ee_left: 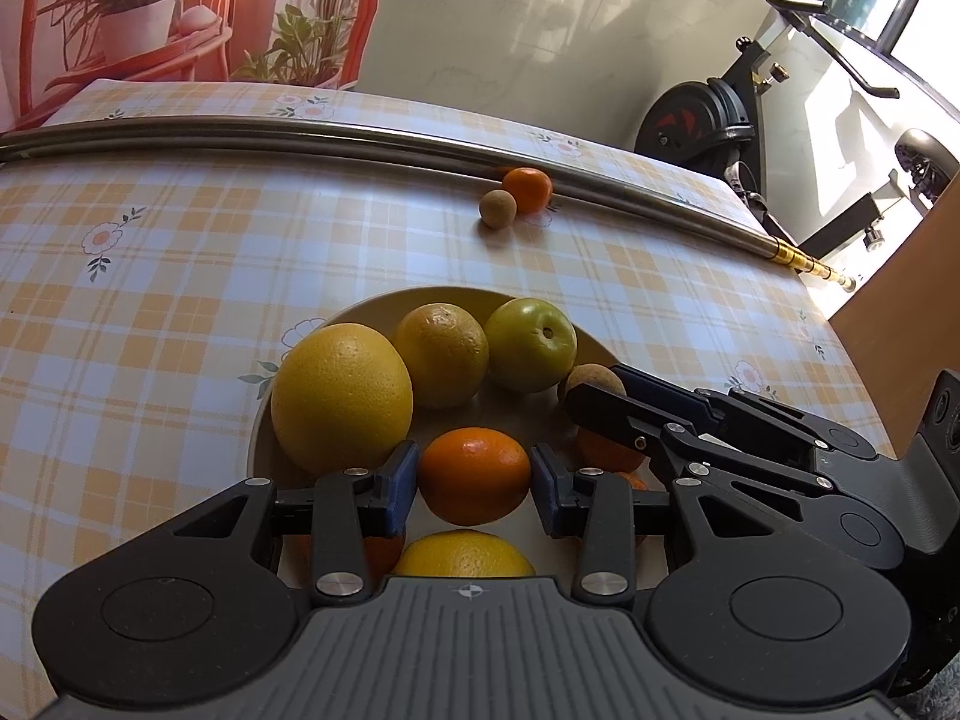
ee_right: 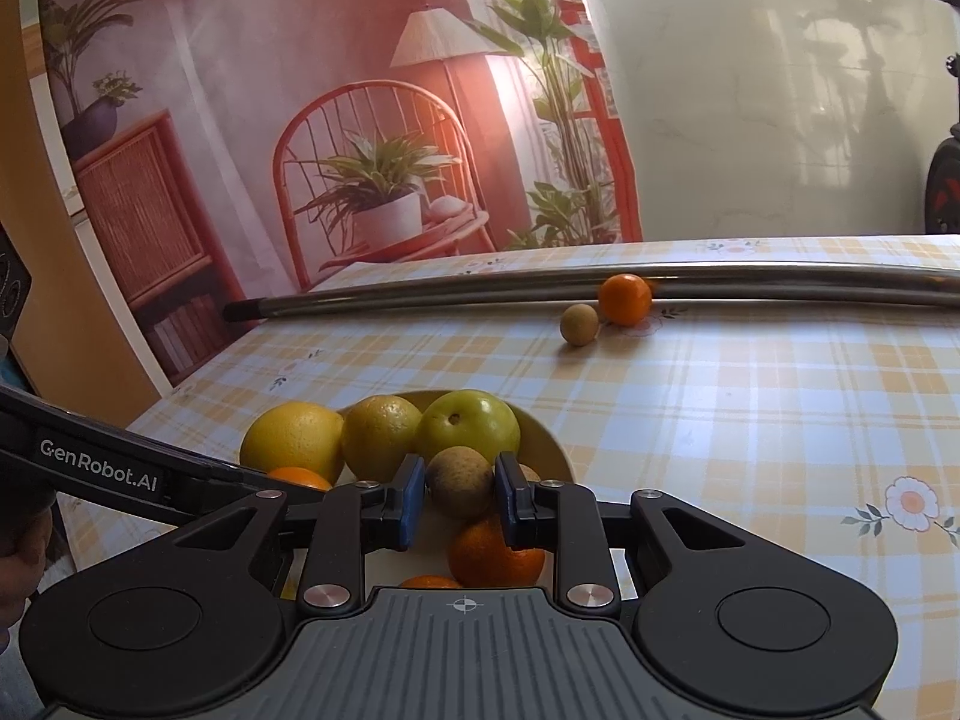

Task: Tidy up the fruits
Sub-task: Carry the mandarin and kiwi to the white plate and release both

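Both grippers were down in the bowl [ee_left: 372, 306] at once. The left gripper [ee_left: 474, 483] had its jaws clamped on an orange [ee_left: 474, 474], the right gripper [ee_right: 459, 495] pinched a small brown fruit [ee_right: 459, 480]. Placing or lifting, I couldn't tell. Next move called for care: grapefruit [ee_left: 342, 396] crowded the left jaw. Beyond both jaws, a stray mandarin [ee_left: 527, 189] and brown ball [ee_left: 497, 209] waited by the metal rod [ee_left: 300, 138].

A bowl [ee_left: 312, 360] sits on the table [ee_left: 180, 252] with fruit piled in it. Far behind the bowl, two small fruits — one [ee_left: 527, 189] touching a long pole [ee_left: 300, 135], the other [ee_left: 497, 209] just in front — lie side by side.
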`<state>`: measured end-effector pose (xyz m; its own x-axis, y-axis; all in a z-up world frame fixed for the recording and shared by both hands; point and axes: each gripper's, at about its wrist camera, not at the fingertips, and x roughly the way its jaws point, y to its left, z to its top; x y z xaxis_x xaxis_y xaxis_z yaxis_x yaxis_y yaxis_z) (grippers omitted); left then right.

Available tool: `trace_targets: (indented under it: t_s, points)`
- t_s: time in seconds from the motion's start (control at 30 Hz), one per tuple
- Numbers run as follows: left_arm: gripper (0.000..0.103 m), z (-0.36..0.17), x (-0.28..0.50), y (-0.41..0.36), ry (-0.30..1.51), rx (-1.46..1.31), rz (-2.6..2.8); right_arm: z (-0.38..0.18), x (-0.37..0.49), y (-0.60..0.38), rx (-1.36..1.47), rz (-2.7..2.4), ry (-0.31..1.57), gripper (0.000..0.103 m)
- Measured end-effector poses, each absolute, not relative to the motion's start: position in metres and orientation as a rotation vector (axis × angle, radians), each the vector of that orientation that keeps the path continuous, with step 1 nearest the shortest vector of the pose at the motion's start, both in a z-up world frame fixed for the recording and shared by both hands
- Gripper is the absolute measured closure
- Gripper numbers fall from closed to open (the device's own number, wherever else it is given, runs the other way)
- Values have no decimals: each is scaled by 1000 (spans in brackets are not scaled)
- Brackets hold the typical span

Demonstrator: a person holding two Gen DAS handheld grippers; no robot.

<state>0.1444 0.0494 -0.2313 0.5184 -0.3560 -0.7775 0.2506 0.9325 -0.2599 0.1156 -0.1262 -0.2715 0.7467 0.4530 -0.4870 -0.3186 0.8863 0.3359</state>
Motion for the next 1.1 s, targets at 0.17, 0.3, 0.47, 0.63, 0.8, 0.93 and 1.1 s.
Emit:
trace_targets:
  t_s: [0.17, 0.3, 0.47, 0.63, 0.8, 0.93, 1.1]
  points:
    - [61, -233, 144, 51, 964, -129, -363, -272, 115, -126, 241, 426, 593, 80]
    - [61, -234, 144, 50, 966, -131, -362, -272, 115, -126, 239, 427, 593, 80]
    - [61, -234, 144, 51, 969, -136, -358, -273, 115, -126, 243, 427, 593, 78]
    - [61, -235, 144, 51, 969, -141, -355, -274, 115, -127, 246, 426, 594, 77]
    - [61, -235, 144, 51, 969, -141, -355, -275, 115, -127, 246, 427, 594, 77]
    - [61, -234, 144, 51, 969, -142, -355, -275, 115, -128, 250, 425, 594, 75]
    - [61, -234, 144, 52, 968, -141, -355, -275, 116, -131, 261, 423, 593, 74]
